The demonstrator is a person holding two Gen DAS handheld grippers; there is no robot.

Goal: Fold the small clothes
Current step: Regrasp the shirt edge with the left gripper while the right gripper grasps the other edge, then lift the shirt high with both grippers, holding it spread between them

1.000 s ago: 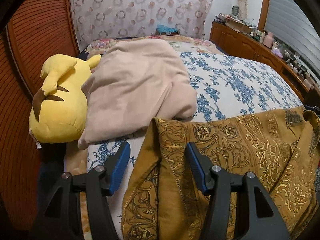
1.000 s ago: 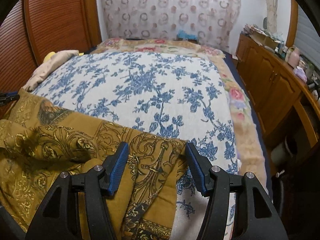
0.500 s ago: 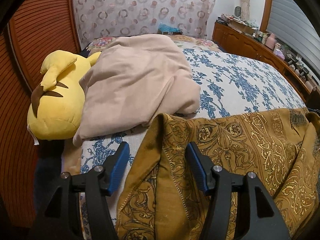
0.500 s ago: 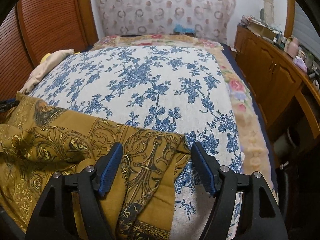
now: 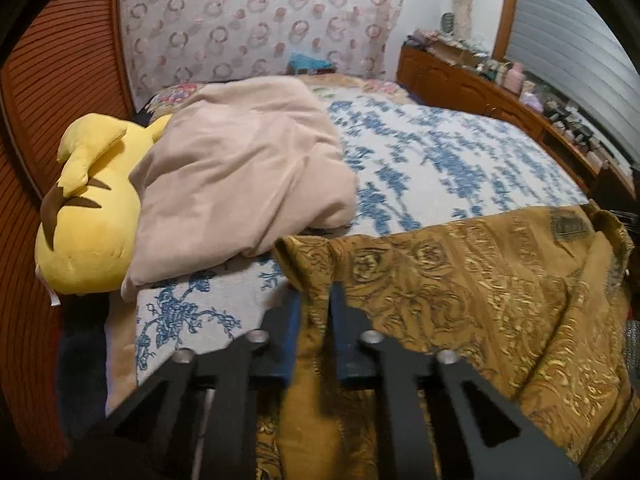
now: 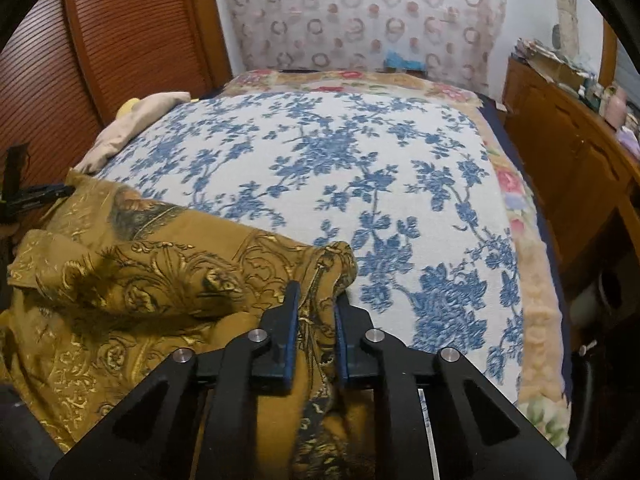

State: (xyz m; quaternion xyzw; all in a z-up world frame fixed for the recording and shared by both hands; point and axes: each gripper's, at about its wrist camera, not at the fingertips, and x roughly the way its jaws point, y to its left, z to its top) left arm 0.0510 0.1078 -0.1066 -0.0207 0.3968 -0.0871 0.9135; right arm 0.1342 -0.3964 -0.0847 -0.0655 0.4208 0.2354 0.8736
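1. Mustard-gold garment with ornate baroque print, soft woven cloth (image 5: 480, 280), lies rumpled across the near end of the bed with the blue-flowered white cover (image 6: 360, 168), spread between my two tongs.
2. The step in hand, as I judge it, is the first grab: taking both near corners before any fold is made. Nothing looks folded yet.
3. My left tongs (image 5: 316, 300) are closing on the garment's left corner; a ridge of gold cloth stands pinched between the blue pads, with almost no gap left.
4. My right tongs (image 6: 316, 308) are closing on the opposite corner, where a bunched fold of the same cloth sits between the pads, gripped tight.
5. The other gripper shows as a dark shape at the far left edge of the right wrist view, so the cloth spans the two.
6. Next I would lift both corners together, keep the edge taut, and carry it forward over the garment toward the open flowered cover.
7. A beige quilted blanket (image 5: 240, 176) and a yellow plush toy (image 5: 88, 216) sit just beyond the left corner; I would steer clear of them.
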